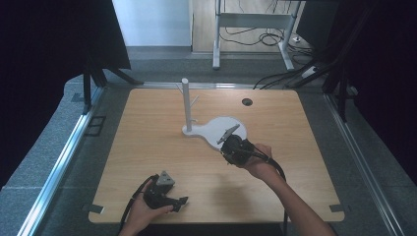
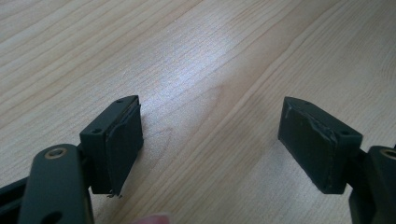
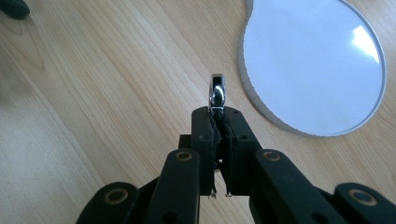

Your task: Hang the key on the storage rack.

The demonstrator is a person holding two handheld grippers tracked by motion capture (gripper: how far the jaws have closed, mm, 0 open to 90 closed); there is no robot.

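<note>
Apparently a small shiny ring (image 3: 217, 92) is clamped between the closed jaws of the right gripper (image 1: 230, 132), held just over the near edge of the stand (image 1: 216, 129). The left gripper (image 2: 210, 140) rests spread and empty, well apart from the stand. Next, hanging the ring on a peg (image 1: 195, 101) is probably required; careful aiming is needed.

Light wood table (image 1: 147, 162) on grey carpet floor (image 1: 44, 162). Black curtains (image 1: 44, 49) at 9 and 3 o'clock. At 12 o'clock: pale wall (image 1: 152, 22), metal desk frame (image 1: 253, 29), loose cables (image 1: 275, 73). Soft overhead glare on the tabletop.
</note>
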